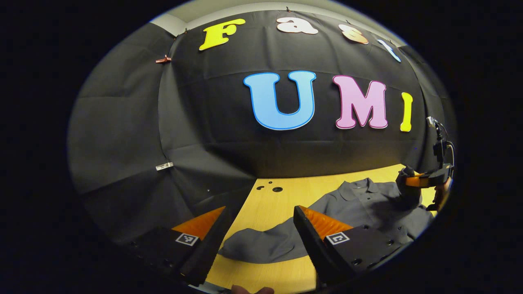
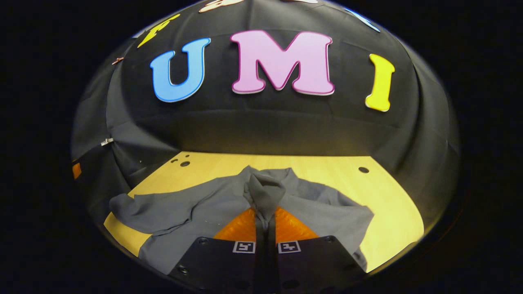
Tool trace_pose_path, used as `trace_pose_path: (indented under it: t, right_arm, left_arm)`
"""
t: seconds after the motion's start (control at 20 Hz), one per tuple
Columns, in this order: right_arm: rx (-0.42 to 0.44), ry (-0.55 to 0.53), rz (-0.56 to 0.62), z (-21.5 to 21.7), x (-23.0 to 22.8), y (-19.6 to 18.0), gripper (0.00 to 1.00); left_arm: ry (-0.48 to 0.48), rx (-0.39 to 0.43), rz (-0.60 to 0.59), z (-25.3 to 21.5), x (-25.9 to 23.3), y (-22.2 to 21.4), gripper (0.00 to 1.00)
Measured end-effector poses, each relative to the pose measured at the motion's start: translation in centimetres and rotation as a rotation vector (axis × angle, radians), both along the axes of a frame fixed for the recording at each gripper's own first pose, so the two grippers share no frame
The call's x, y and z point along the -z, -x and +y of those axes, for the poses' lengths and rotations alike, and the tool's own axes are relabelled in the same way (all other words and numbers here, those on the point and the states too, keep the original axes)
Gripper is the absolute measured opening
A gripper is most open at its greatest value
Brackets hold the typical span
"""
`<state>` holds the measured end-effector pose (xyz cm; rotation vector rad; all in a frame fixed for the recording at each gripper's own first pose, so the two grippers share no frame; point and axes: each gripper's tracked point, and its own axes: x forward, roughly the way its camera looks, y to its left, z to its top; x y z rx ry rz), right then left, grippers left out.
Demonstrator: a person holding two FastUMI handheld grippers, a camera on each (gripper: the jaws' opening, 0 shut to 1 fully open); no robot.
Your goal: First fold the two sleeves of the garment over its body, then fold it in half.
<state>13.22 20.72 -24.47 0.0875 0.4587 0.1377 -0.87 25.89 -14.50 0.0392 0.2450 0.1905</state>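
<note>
We have the grey garment [image 2: 212,204] lying flat on the yellow bench [image 2: 392,212], collar toward the booth wall. Our right gripper [image 2: 265,212] has its jaws closed on a fold of cloth, which stands up in a peak between them over the body; we judge it to be the right sleeve. Our left gripper [image 1: 261,228] hovers with jaws wide. The left sleeve [image 1: 261,243] lies just ahead and below, its long axis running out sideways, so that hand is nearer. The left gripper view shows the right gripper [image 1: 425,179] lifted over the far shoulder; the right gripper view shows the whole collar [image 2: 286,173].
</note>
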Motion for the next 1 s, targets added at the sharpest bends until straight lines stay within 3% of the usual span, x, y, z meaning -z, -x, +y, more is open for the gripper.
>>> trace_pose_path:
  t: [0.4,0.45,0.5,0.7,0.75,0.95,1.0]
  right_arm:
    - [-0.083,0.028,0.189,5.5,9.9,0.8,0.08]
    - [-0.088,0.025,0.211,6.1,10.8,0.8,0.19]
    - [-0.092,0.020,0.232,6.5,11.5,0.8,0.11]
    - [-0.102,-0.027,0.286,7.9,12.7,1.1,0.27]
    - [-0.105,-0.034,0.289,8.2,12.8,1.1,0.19]
    - [-0.147,-0.052,0.303,9.7,12.1,2.2,0.69]
    - [-0.157,-0.059,0.306,10.1,11.8,2.6,0.62]
  left_arm:
    - [-0.008,-0.041,0.059,1.7,2.2,0.9,0.98]
    - [-0.003,-0.045,0.069,1.7,2.7,1.2,0.97]
    - [0.000,-0.049,0.079,1.8,3.1,1.4,0.97]
    - [0.008,-0.063,0.111,2.5,5.0,1.4,0.98]
    - [0.009,-0.063,0.117,2.6,5.4,1.2,0.98]
    - [-0.010,-0.055,0.143,3.0,7.5,0.0,0.98]
    - [-0.013,-0.049,0.152,3.1,8.1,-0.4,0.98]
